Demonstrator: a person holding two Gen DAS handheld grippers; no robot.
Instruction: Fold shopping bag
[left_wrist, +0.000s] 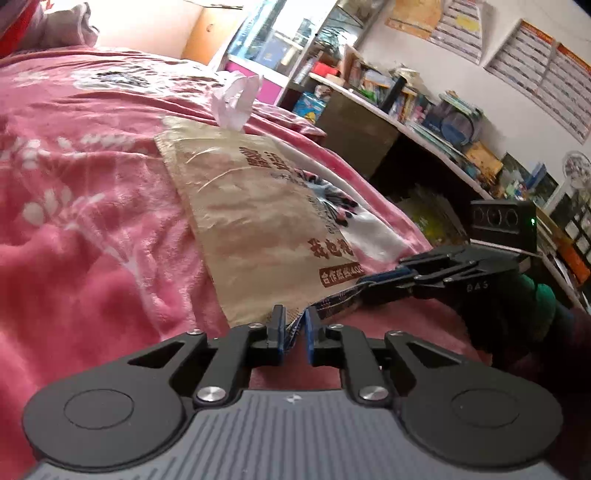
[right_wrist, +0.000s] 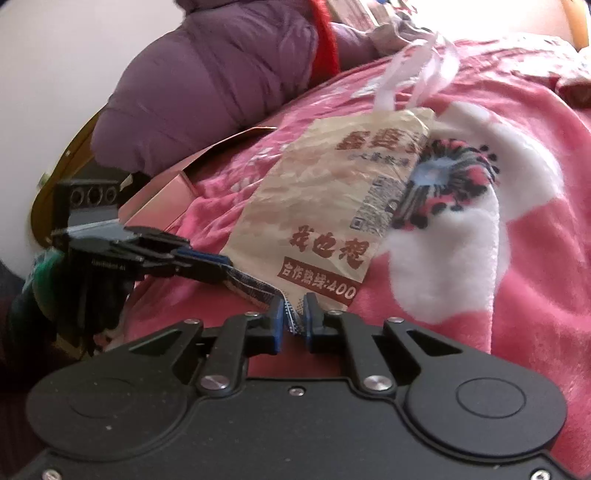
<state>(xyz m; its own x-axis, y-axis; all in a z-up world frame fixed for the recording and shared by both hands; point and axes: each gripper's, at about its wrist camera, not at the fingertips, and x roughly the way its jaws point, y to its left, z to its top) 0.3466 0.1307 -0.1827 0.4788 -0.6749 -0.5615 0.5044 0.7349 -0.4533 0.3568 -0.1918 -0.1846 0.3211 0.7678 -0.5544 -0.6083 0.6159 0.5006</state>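
Note:
A beige plastic shopping bag (left_wrist: 258, 221) with red-brown print lies flat on a pink blanket, its white handles (left_wrist: 236, 99) at the far end. My left gripper (left_wrist: 294, 328) is shut on the bag's near bottom edge, which is lifted slightly. To its right, my right gripper (left_wrist: 364, 282) pinches the same edge at the other corner. In the right wrist view the bag (right_wrist: 325, 206) stretches away with its handles (right_wrist: 417, 74) far off. There my right gripper (right_wrist: 294, 317) is shut on the printed bottom edge, and the left gripper (right_wrist: 225, 269) clamps that edge further left.
The pink blanket (left_wrist: 74, 184) with white patterns covers the whole bed. A desk and shelves (left_wrist: 424, 122) crowded with books stand past the bed's right edge. A purple padded jacket (right_wrist: 207, 74) and a pink cardboard box (right_wrist: 166, 192) lie at the bed's left side.

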